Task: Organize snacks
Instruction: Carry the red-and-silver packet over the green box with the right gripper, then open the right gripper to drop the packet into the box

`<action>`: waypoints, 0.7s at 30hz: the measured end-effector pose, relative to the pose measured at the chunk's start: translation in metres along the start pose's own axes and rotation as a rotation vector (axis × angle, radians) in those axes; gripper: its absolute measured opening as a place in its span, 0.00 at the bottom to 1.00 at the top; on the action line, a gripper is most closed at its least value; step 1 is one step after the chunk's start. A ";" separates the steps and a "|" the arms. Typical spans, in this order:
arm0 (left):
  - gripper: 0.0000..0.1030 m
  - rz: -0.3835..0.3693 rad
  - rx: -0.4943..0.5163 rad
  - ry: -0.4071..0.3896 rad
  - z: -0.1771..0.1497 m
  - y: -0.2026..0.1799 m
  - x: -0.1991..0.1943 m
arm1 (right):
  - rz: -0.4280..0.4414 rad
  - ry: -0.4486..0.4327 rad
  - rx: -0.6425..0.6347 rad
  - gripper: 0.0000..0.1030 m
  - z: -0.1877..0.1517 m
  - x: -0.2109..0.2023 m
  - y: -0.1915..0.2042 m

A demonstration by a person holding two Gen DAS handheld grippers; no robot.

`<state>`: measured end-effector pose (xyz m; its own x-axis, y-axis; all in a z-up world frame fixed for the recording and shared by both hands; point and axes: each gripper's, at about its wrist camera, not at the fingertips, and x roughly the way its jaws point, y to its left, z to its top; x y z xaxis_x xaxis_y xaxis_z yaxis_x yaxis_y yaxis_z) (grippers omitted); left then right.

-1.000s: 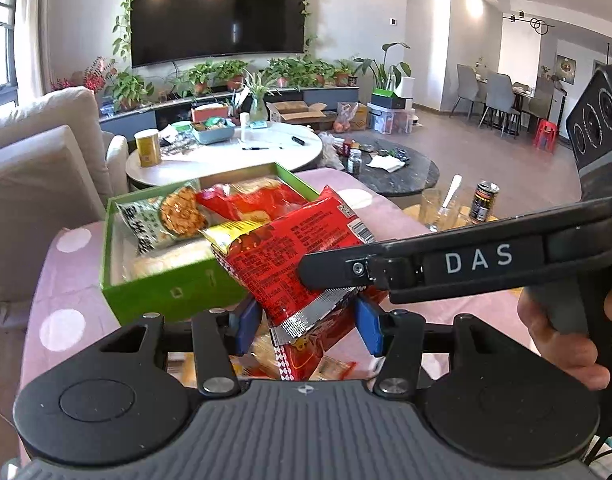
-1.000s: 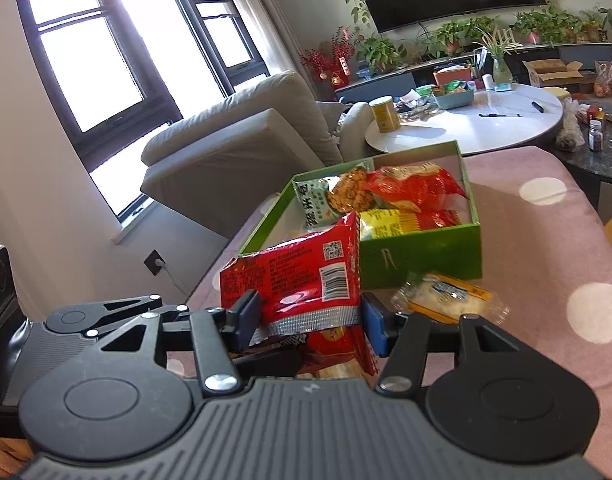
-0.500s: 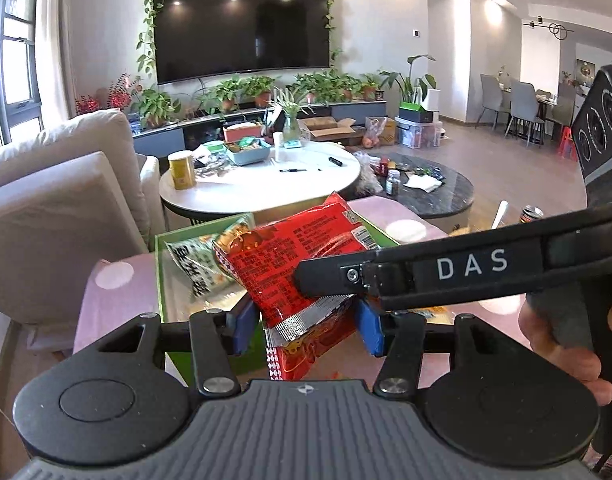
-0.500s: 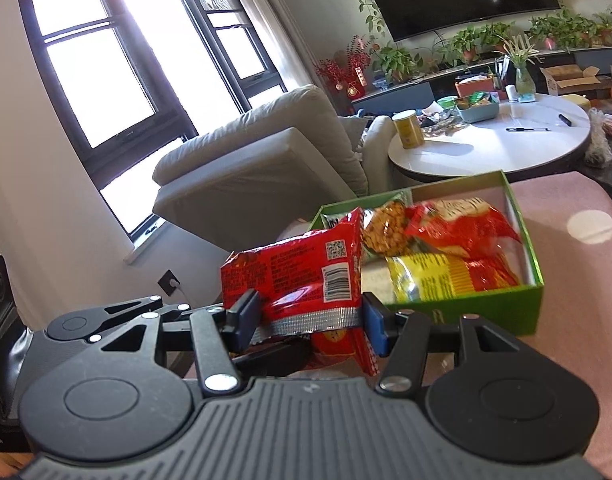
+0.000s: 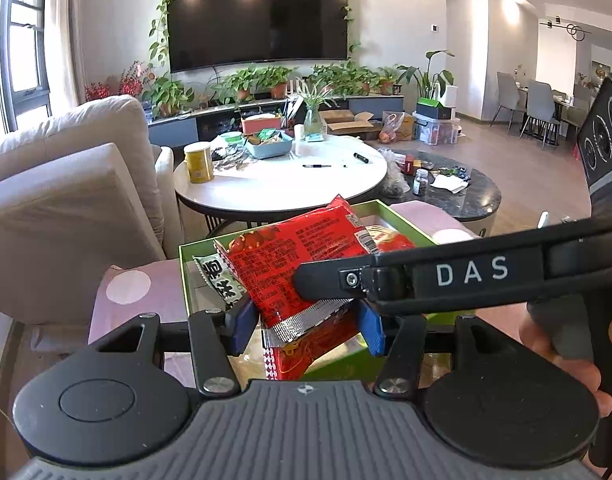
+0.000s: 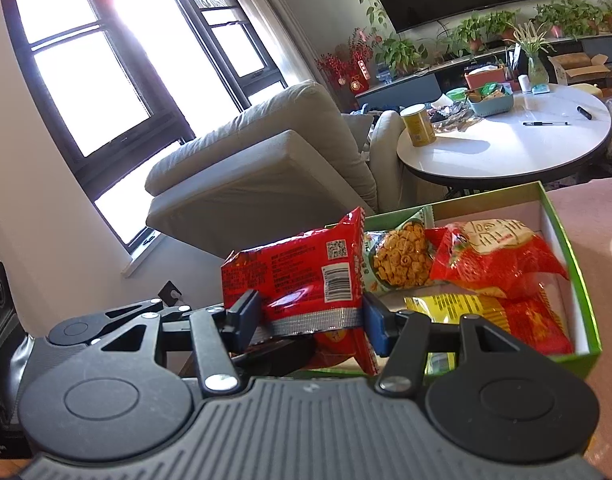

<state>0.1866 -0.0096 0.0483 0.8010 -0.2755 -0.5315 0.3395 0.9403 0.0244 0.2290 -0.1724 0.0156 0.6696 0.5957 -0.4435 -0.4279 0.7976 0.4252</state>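
Red snack packet point(image 5: 301, 256) pinched by both tongs: right tongs point(image 6: 312, 322) clamp silver seam, left tongs point(image 5: 306, 326) grip lower part. Since a second ago packet carried from front of green box point(image 6: 562, 240) to over its near-left corner; drop-in looks next. Box holds several bags, sits on pink dotted bench point(image 5: 129, 296). Sofa, round white table point(image 5: 281, 184), TV behind.

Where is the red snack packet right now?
The red packet hangs above the near left corner of the green box, its silver end clamped in the right tool, with the left tool around it too; the beige sofa sits behind.
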 end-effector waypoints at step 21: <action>0.62 0.012 -0.104 0.104 -0.027 0.036 0.046 | -0.046 0.107 0.037 0.56 -0.009 0.048 -0.027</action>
<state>0.2223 0.0169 0.0015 0.7473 -0.2473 -0.6168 0.2735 0.9604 -0.0537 0.2675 -0.1643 -0.0243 0.6187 0.5671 -0.5437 -0.3742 0.8212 0.4307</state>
